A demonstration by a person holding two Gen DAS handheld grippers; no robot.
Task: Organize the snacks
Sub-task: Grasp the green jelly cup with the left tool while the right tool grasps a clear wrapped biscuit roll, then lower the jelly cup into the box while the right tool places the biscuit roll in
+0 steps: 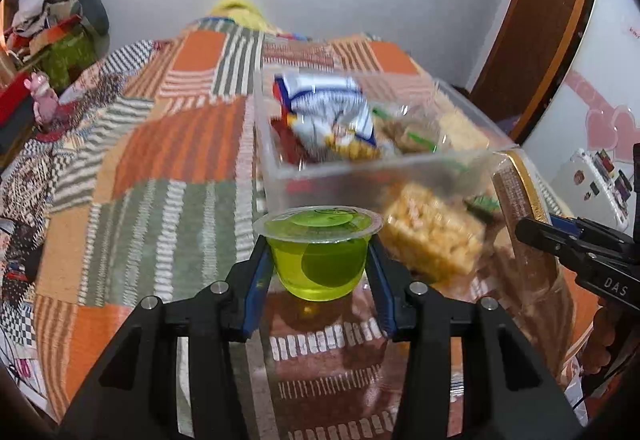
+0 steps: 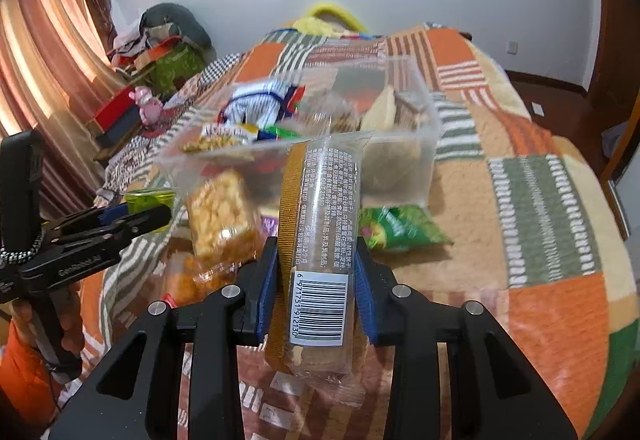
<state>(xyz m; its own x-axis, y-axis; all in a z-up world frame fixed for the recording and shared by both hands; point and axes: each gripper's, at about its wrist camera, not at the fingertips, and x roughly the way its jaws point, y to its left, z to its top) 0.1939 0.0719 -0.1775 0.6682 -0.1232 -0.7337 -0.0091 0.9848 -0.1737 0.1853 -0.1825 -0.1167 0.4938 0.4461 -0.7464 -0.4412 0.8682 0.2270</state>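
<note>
My left gripper point(image 1: 318, 244) is shut on a green jelly cup point(image 1: 318, 252) and holds it just in front of the clear plastic box point(image 1: 352, 175), above the bed. My right gripper point(image 2: 316, 252) is shut on a long biscuit pack point(image 2: 320, 240) with a barcode label, held lengthwise and pointing at the clear plastic box point(image 2: 400, 155). The box holds several snack packets, among them a blue-and-white bag point(image 1: 328, 107). A yellow puffed-rice bar point(image 1: 432, 236) lies beside the box; it also shows in the right wrist view point(image 2: 220, 215). A green snack bag point(image 2: 400, 228) lies in front of the box.
Everything lies on a bed with an orange, green and striped patchwork blanket point(image 1: 160, 179). An orange snack pack point(image 2: 192, 280) lies near the front. A pink toy point(image 2: 148, 107) and cluttered boxes sit at the left. A wooden door point(image 1: 540, 19) is at the right.
</note>
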